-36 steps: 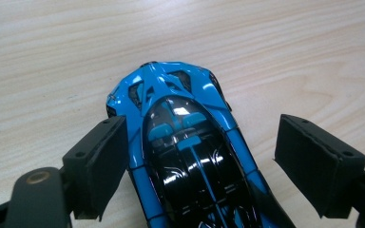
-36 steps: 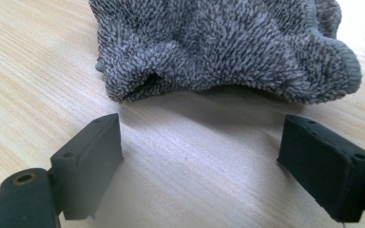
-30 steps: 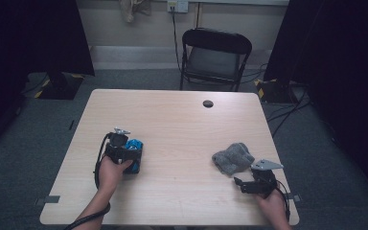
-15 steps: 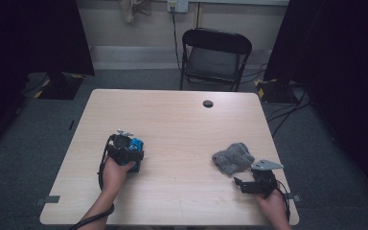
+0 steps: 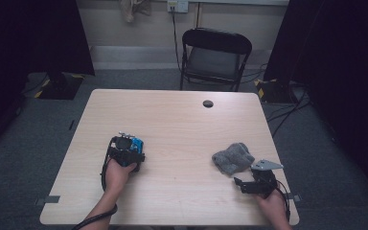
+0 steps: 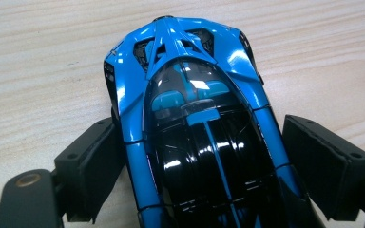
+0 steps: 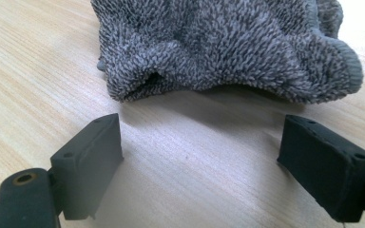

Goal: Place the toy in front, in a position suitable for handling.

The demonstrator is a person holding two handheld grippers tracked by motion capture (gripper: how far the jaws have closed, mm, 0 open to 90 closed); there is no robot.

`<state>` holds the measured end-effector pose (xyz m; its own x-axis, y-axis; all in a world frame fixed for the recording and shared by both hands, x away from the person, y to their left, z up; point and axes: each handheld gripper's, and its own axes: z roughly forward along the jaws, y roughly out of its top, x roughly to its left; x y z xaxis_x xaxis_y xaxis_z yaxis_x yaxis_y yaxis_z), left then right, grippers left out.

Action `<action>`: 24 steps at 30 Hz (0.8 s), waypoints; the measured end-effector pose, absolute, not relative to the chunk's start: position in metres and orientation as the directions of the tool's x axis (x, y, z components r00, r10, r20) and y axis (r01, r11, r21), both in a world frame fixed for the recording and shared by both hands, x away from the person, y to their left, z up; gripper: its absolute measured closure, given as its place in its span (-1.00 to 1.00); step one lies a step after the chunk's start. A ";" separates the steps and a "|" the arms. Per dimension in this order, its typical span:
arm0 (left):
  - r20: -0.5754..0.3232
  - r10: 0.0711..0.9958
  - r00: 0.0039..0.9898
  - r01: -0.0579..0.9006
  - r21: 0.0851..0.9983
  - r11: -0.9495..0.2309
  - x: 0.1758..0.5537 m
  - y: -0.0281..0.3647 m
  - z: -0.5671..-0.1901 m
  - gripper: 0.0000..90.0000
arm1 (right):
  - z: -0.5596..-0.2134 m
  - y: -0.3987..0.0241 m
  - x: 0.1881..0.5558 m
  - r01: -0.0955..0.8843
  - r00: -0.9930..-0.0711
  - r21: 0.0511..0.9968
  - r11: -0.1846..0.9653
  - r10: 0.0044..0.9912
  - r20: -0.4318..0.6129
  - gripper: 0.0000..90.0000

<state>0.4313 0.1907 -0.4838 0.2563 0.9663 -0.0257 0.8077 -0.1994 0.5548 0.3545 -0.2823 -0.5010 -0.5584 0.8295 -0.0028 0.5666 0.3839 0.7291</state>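
On the bench (image 5: 182,120), a blue toy car (image 6: 195,118) is straddled by the released left hand-held gripper (image 6: 204,161), whose jaws have just been opening, while the right hand-held gripper (image 7: 209,156) is held released just before a grey cloth (image 7: 228,47).

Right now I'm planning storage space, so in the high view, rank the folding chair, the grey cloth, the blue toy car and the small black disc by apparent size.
1. folding chair, though it stands farther away
2. grey cloth
3. blue toy car, partly hidden by the left gripper
4. small black disc
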 end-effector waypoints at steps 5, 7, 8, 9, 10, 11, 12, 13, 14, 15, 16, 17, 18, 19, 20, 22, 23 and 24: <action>-0.015 0.978 0.210 0.820 0.547 -0.168 0.430 0.186 -0.482 -0.54 | -0.501 -0.282 0.354 0.567 -0.558 0.729 0.384 0.830 -0.003 -0.69; -0.013 0.980 0.200 0.823 0.545 -0.161 0.430 0.185 -0.481 -0.50 | -0.501 -0.282 0.354 0.567 -0.558 0.729 0.384 0.830 -0.003 -0.70; -0.013 0.978 0.207 0.816 0.554 -0.165 0.429 0.185 -0.481 -0.43 | -0.501 -0.282 0.354 0.567 -0.559 0.729 0.384 0.829 -0.003 -0.70; -0.013 0.978 0.210 0.816 0.553 -0.168 0.429 0.186 -0.481 -0.43 | -0.501 -0.282 0.354 0.567 -0.559 0.729 0.384 0.829 -0.003 -0.69; -0.020 0.977 0.214 0.815 0.555 -0.167 0.428 0.186 -0.481 -0.43 | -0.501 -0.282 0.354 0.567 -0.559 0.729 0.384 0.829 -0.003 -0.70; -0.025 0.976 0.214 0.816 0.554 -0.165 0.429 0.187 -0.480 -0.43 | -0.501 -0.282 0.355 0.566 -0.559 0.729 0.384 0.829 -0.003 -0.70; -0.025 0.976 0.214 0.816 0.554 -0.165 0.429 0.187 -0.480 -0.43 | -0.501 -0.282 0.355 0.566 -0.559 0.729 0.384 0.829 -0.003 -0.70; -0.028 0.975 0.222 0.816 0.553 -0.169 0.429 0.187 -0.480 -0.43 | -0.501 -0.282 0.355 0.566 -0.559 0.729 0.384 0.829 -0.003 -0.70; -0.033 0.973 0.230 0.816 0.550 -0.175 0.429 0.188 -0.479 -0.42 | -0.501 -0.282 0.355 0.566 -0.559 0.729 0.384 0.829 -0.003 -0.70; -0.038 0.970 0.240 0.816 0.549 -0.181 0.429 0.189 -0.478 -0.42 | -0.501 -0.282 0.355 0.566 -0.559 0.729 0.384 0.829 -0.003 -0.70; -0.041 0.968 0.249 0.814 0.551 -0.186 0.429 0.189 -0.478 -0.42 | -0.501 -0.282 0.355 0.566 -0.559 0.729 0.384 0.829 -0.003 -0.70; -0.044 0.966 0.255 0.809 0.556 -0.188 0.428 0.189 -0.476 -0.42 | -0.501 -0.282 0.355 0.566 -0.559 0.729 0.384 0.829 -0.003 -0.70; -0.047 0.963 0.264 0.809 0.555 -0.195 0.428 0.189 -0.475 -0.37 | -0.501 -0.282 0.355 0.566 -0.559 0.729 0.384 0.829 -0.003 -0.70; -0.044 0.961 0.273 0.807 0.554 -0.204 0.428 0.189 -0.474 -0.37 | -0.501 -0.282 0.355 0.566 -0.559 0.729 0.384 0.829 -0.003 -0.70; -0.041 0.959 0.282 0.808 0.550 -0.214 0.428 0.189 -0.473 -0.37 | -0.501 -0.282 0.355 0.566 -0.559 0.729 0.384 0.829 -0.002 -0.70; -0.039 0.956 0.289 0.810 0.542 -0.223 0.429 0.189 -0.473 -0.37 | -0.501 -0.282 0.355 0.566 -0.559 0.729 0.384 0.829 -0.003 -0.70; -0.036 0.954 0.299 0.808 0.542 -0.233 0.429 0.188 -0.472 -0.37 | -0.501 -0.282 0.355 0.566 -0.559 0.729 0.384 0.829 -0.003 -0.70; -0.030 0.951 0.307 0.806 0.540 -0.243 0.430 0.187 -0.470 -0.37 | -0.501 -0.282 0.355 0.566 -0.559 0.729 0.384 0.829 -0.003 -0.70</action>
